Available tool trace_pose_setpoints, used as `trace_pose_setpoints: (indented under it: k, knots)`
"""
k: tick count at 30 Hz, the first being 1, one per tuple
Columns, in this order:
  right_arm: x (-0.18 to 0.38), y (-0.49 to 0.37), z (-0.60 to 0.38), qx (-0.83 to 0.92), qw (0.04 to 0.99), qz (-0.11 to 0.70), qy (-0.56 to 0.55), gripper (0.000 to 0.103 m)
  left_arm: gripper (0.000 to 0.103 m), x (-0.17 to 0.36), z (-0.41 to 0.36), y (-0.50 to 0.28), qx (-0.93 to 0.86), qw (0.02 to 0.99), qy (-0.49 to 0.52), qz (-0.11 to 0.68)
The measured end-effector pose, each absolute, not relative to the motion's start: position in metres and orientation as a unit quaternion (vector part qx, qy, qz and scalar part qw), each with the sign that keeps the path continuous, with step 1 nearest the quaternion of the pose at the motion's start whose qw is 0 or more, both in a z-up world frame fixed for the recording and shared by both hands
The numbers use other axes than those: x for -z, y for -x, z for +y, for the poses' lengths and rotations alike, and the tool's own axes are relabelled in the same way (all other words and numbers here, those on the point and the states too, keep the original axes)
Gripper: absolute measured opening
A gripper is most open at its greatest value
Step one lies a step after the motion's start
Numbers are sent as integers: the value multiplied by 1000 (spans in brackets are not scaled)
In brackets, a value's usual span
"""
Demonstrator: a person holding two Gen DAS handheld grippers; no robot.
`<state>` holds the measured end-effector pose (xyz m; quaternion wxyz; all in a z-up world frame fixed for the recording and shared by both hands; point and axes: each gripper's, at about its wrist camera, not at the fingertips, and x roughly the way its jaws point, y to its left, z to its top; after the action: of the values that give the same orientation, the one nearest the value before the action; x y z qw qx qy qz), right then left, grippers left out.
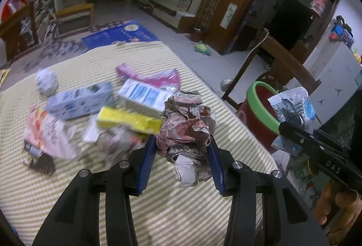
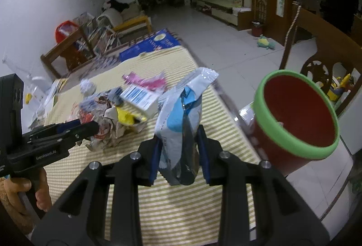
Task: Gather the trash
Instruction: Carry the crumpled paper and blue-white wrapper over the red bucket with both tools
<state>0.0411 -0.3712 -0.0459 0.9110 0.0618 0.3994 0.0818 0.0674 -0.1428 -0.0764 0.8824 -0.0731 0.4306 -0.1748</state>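
Now left claw grips crumpled paper, right claw clamps wrapper beside bin.

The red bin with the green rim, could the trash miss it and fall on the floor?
It might. The red bin stands beside the table edge, off the striped tablecloth, so a drop let go early could land on the floor. The crumpled paper wad in the left gripper is bulky, with loose bits hanging below the jaws, which could catch the rim. The blue-and-white wrapper in the right gripper is slick and could slip out.
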Motion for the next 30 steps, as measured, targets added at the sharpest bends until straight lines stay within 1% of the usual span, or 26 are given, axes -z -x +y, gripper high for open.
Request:
trace_pose_setpoints:
  k: [8, 21, 30]
  knots:
    - [41, -55, -413, -79, 916, 386, -77, 30, 42, 63, -185, -77, 179, 887, 67, 419]
    - [43, -69, -459, -81, 915, 385, -90, 30, 42, 55, -223, -84, 161, 892, 66, 418]
    - [47, -73, -512, -38, 915, 387, -111, 30, 42, 55, -262, -92, 176, 887, 56, 423]
